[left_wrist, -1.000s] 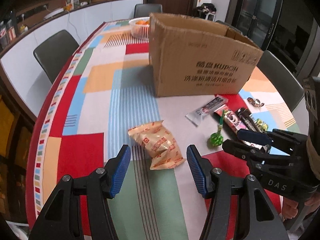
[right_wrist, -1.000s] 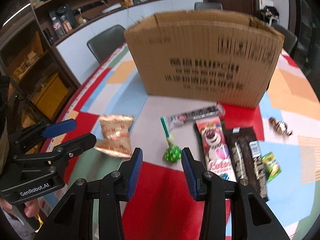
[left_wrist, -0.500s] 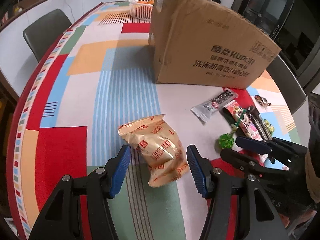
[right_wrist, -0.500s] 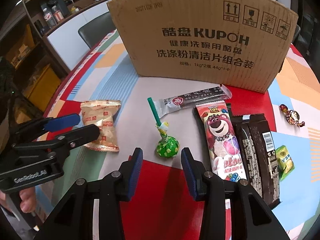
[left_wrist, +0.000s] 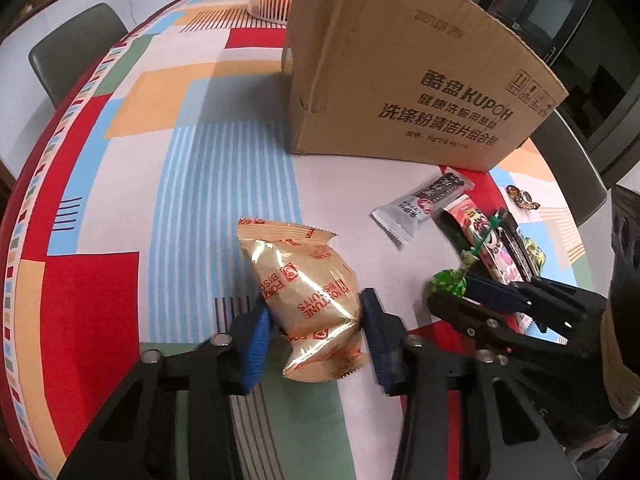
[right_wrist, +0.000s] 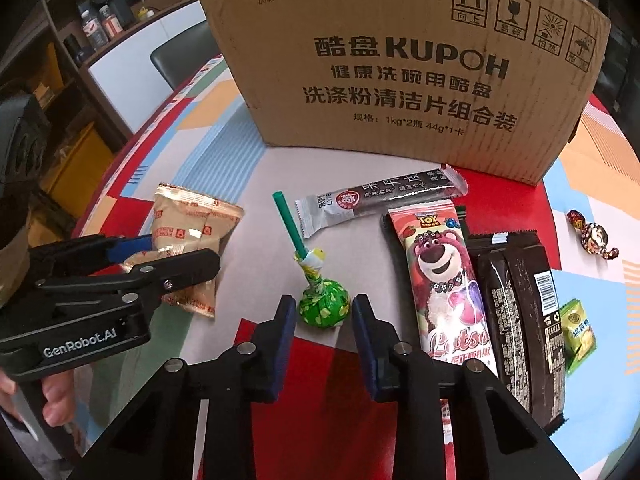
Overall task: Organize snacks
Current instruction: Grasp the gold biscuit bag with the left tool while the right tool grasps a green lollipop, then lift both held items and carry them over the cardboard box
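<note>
A gold biscuit packet (left_wrist: 308, 292) lies on the patterned tablecloth between the fingers of my left gripper (left_wrist: 316, 332), which is open around it with its pads close to the packet's sides. The packet also shows in the right wrist view (right_wrist: 192, 240). A green-wrapped lollipop (right_wrist: 324, 306) with a green stick lies between the open fingers of my right gripper (right_wrist: 322, 328). It also shows in the left wrist view (left_wrist: 450, 284). A large open cardboard box (right_wrist: 404, 64) stands behind the snacks.
A grey snack bar (right_wrist: 380, 200), a pink Lotso packet (right_wrist: 444, 280), a dark cookie packet (right_wrist: 520, 312), a small green packet (right_wrist: 576, 332) and a wrapped candy (right_wrist: 592, 234) lie right of the lollipop. A white basket (left_wrist: 272, 0) stands behind the box. Chairs ring the table.
Both grippers have moved forward and down. The left gripper's fingers now flank the biscuit packet and have narrowed; the right gripper's fingers now flank the lollipop head.
</note>
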`<state>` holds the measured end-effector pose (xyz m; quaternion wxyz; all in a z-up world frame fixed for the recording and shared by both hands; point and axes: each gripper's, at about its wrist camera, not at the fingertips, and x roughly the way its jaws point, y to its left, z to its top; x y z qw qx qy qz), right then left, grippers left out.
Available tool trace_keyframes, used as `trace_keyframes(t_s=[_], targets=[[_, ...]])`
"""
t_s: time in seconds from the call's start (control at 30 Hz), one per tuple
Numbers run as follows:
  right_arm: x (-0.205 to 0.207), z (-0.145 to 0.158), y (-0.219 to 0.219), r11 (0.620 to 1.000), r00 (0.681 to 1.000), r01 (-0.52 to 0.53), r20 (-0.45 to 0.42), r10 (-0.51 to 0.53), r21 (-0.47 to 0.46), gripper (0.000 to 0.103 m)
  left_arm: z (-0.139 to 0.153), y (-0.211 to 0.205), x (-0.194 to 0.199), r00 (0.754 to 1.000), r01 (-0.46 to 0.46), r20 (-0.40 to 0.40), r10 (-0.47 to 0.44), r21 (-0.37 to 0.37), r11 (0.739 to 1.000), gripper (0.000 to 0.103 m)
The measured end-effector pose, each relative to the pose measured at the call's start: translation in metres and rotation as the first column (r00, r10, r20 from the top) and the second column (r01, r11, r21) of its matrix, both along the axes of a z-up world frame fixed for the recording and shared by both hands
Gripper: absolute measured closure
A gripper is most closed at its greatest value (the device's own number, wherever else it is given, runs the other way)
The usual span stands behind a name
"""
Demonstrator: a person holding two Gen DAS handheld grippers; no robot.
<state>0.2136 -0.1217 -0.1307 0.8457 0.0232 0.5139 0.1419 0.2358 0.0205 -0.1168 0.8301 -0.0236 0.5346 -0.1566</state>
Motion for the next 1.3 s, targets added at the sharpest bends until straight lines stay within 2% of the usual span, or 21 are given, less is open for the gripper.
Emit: trace_keyframes(t_s=[0.33,0.73,0.93,1.3], targets=[[-0.008,0.004,-0.004,1.0,1.0,-0.008,0.024,0.008,0.007,0.077,0.016,-0.007,-0.013,0.999,0.005,0.05,-0.007,0.033,0.999,0.062],[-0.027,0.049,-0.02,0.999,0.992,0.004,0.126,-0.01,0.051,0.077,0.055,-0.021,-0.032,0.987,0.017,0.157,-0.023,0.042,0.999,0.062],[-0.036,0.076,-0.029,0.998,0.981,0.008,0.193,-0.021,0.067,0.077,0.084,-0.028,-0.041,0.971,0.02,0.238,-0.03,0.044,0.999,0.062],[-0.045,0.136,-0.045,0.997,0.938,0.019,0.344,-0.043,0.072,0.077,0.145,-0.043,-0.047,0.914,0.04,0.403,-0.049,0.032,0.999,0.062]])
